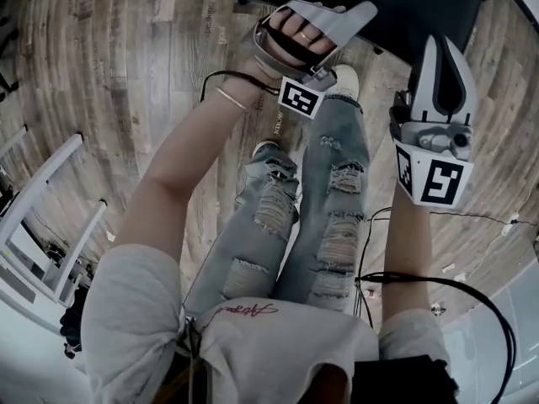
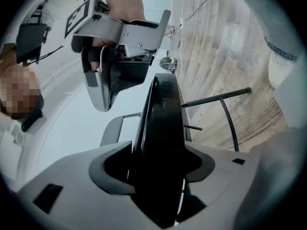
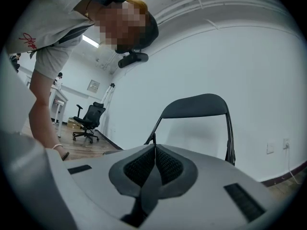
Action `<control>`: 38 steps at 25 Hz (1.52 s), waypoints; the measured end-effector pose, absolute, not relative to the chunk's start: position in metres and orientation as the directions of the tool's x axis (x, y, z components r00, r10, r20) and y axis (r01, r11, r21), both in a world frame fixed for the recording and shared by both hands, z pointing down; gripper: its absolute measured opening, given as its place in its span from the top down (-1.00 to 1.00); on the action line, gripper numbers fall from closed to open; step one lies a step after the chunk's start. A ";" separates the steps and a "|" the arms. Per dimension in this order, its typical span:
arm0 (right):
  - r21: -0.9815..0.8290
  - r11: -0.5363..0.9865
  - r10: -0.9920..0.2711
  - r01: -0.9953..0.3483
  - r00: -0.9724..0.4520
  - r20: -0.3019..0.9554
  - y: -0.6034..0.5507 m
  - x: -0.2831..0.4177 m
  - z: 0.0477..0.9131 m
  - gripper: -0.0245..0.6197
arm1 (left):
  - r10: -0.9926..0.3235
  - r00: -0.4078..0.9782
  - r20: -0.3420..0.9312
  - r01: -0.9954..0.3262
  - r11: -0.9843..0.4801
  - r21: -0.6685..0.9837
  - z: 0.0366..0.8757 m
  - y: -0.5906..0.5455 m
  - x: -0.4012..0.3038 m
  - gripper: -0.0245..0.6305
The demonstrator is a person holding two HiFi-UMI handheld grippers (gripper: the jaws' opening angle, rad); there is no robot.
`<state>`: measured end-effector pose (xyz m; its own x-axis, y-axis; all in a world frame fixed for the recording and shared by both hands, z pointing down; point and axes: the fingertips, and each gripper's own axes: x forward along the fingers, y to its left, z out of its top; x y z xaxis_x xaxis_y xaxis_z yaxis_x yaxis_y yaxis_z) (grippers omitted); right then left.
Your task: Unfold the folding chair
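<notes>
The black folding chair [image 1: 404,7] stands open at the top of the head view, in front of the person's feet. My left gripper [image 1: 358,23] reaches level to its seat. In the left gripper view the seat's dark rounded edge [image 2: 163,123] runs between the jaws of the left gripper [image 2: 153,145], with thin slivers of light on both sides, so the pads do not press on it. My right gripper [image 1: 442,45] hovers beside it, shut and empty, and also shows in the left gripper view [image 2: 103,102]. From the right gripper [image 3: 154,150] I see the chair's backrest [image 3: 196,107] ahead.
The person's legs in ripped jeans [image 1: 320,217] stand close behind the chair on the wooden floor [image 1: 126,57]. A white frame [image 1: 42,209] is at the left. Cables [image 1: 472,217] trail at the right. An office chair [image 3: 88,119] stands far off by the white wall [image 3: 249,71].
</notes>
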<state>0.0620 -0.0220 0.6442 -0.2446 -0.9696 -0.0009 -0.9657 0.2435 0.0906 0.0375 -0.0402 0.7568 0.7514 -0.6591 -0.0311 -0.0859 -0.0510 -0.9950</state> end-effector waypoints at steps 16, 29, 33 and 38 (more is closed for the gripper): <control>-0.013 0.233 -0.972 -0.972 -0.233 0.020 0.041 0.007 0.480 0.87 | -0.915 0.376 0.145 -0.743 -0.391 -0.542 0.542 -0.014 -0.112 0.88; 0.019 0.241 -0.969 -0.970 -0.241 -0.051 0.067 0.012 0.271 0.87 | -0.885 0.437 0.161 -0.899 -0.430 0.080 0.305 0.026 -0.047 0.88; -0.044 0.207 -0.976 -0.977 -0.203 -0.080 0.077 0.014 0.249 0.87 | -0.881 0.458 0.122 -0.888 -0.449 0.094 0.277 0.037 -0.053 0.88; -0.022 0.190 -0.977 -0.982 -0.187 -0.103 0.101 0.004 0.228 0.87 | -0.865 0.498 0.055 -0.866 -0.495 0.065 0.245 0.064 -0.062 0.88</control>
<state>0.0043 0.1009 0.2279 -0.1868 -0.9770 -0.1032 -0.9816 0.1900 -0.0215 -0.0620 0.0639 0.2453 0.4985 -0.8652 0.0549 -0.8664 -0.4951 0.0652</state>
